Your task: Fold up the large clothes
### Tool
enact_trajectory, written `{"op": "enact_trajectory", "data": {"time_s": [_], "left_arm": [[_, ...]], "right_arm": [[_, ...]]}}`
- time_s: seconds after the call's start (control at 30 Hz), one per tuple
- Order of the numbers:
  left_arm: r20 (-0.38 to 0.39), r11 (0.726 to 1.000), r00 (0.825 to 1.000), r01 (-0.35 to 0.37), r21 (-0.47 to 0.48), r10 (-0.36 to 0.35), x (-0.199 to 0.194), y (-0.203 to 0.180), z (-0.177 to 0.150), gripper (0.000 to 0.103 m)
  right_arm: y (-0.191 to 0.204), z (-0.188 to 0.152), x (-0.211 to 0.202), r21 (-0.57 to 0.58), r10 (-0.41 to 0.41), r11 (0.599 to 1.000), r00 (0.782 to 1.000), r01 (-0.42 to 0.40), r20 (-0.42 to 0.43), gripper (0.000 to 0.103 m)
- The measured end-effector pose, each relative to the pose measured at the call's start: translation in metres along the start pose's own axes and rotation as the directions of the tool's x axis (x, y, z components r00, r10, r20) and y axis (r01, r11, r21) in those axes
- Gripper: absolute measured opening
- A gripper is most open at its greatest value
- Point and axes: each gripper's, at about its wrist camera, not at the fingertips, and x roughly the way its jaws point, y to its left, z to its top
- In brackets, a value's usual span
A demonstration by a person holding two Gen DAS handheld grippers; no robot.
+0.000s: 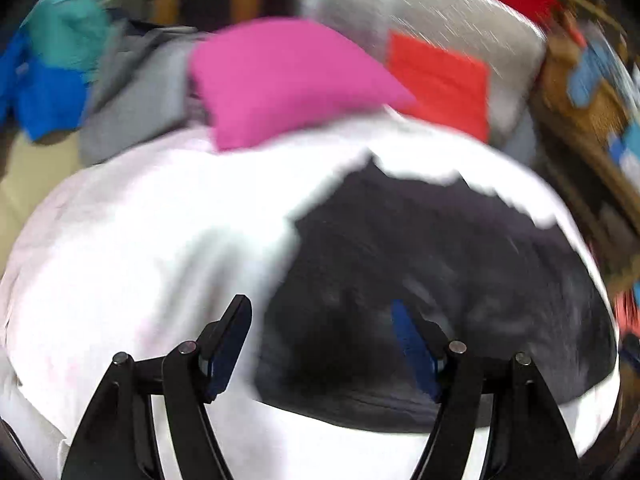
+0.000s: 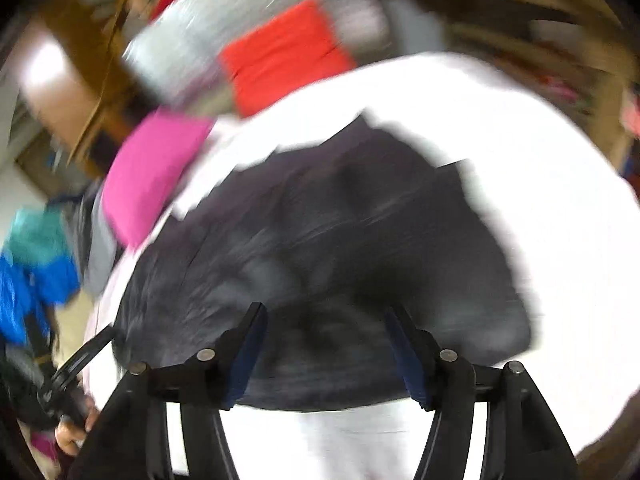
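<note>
A dark, nearly black garment [image 1: 440,264] [image 2: 320,232] lies spread on a white sheet [image 1: 140,220] [image 2: 540,140]; both views are motion-blurred. My left gripper [image 1: 318,308] hovers open over the garment's left edge, with its left finger over the sheet and its right finger over the dark cloth. Above the garment's near part, my right gripper [image 2: 326,312] is open with nothing between its blue pads. In the right wrist view, the other gripper's black finger [image 2: 86,354] and a hand [image 2: 70,436] show at the lower left.
A folded pink cloth [image 1: 288,76] [image 2: 152,176] and a folded orange-red cloth [image 1: 440,80] [image 2: 284,52] lie at the sheet's far edge. Blue and teal clothing [image 1: 52,72] [image 2: 32,264] and a grey garment [image 1: 132,92] are piled at the left. Wooden furniture [image 1: 568,92] stands at the right.
</note>
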Motion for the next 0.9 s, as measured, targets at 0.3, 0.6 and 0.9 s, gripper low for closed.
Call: {"op": "enact_trajectory", "data": {"time_s": [0.3,0.6,0.9], "left_arm": [[-0.258,0.943,0.934,0.173,-0.286,-0.249,0.069,0.058,0.015,0.085],[-0.400,0.917,0.827,0.328,-0.227,-0.395,0.108,0.028,0.014,0.088],[-0.359,0.884,0.807,0.428,-0.189,-0.468,0.122,-0.013,0.024,0.077]], "right_arm": [[-0.097,0.050,0.051,0.302,0.133,0.948,0.989,-0.105,-0.071,0.077],[-0.109,0.055,0.109,0.229,0.290,0.942,0.938,-0.245,-0.190,0.083],[-0.040,0.068,0.145,0.012,0.157,0.987,0.961,-0.158,-0.229,0.053]]}}
